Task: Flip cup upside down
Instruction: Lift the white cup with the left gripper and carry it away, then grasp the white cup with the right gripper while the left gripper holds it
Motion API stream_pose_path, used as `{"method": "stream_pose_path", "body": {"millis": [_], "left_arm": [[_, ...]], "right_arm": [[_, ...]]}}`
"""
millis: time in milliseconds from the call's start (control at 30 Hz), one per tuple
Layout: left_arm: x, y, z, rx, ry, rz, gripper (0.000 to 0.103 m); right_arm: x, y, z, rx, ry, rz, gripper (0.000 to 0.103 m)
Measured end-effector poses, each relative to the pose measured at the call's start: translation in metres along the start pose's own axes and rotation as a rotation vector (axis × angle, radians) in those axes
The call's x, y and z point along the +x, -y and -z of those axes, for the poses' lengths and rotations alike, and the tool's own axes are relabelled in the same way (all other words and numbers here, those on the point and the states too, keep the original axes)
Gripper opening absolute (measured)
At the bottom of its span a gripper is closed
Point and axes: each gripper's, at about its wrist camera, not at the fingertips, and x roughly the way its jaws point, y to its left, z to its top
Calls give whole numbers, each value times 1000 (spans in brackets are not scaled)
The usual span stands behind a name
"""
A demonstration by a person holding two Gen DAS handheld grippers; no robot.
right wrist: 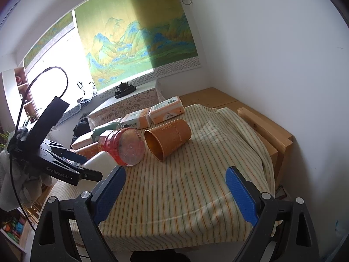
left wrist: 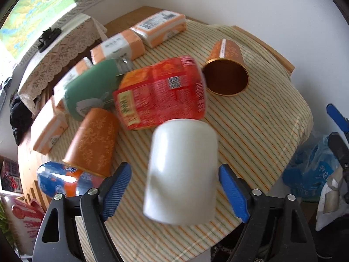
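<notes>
A white cup stands bottom-up on the striped cloth, between the blue pads of my left gripper. The jaws stand wide, with a gap on each side of the cup, and the view is blurred. The cup also shows in the right wrist view, partly hidden behind the left gripper's body. My right gripper is open and empty above the cloth's near part.
An orange tube lies open-mouthed on its side. A red-wrapped jar, a green bottle, another orange tube, a blue packet and several tissue packs crowd the left and back.
</notes>
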Motion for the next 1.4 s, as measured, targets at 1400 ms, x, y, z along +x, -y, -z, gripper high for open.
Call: {"method": "stream_pose_path", "body": {"millis": [1400], "left_arm": [[-44, -25, 221, -541, 406, -231, 95]], "right_arm": [[110, -86, -8, 173, -439, -193, 91]]}}
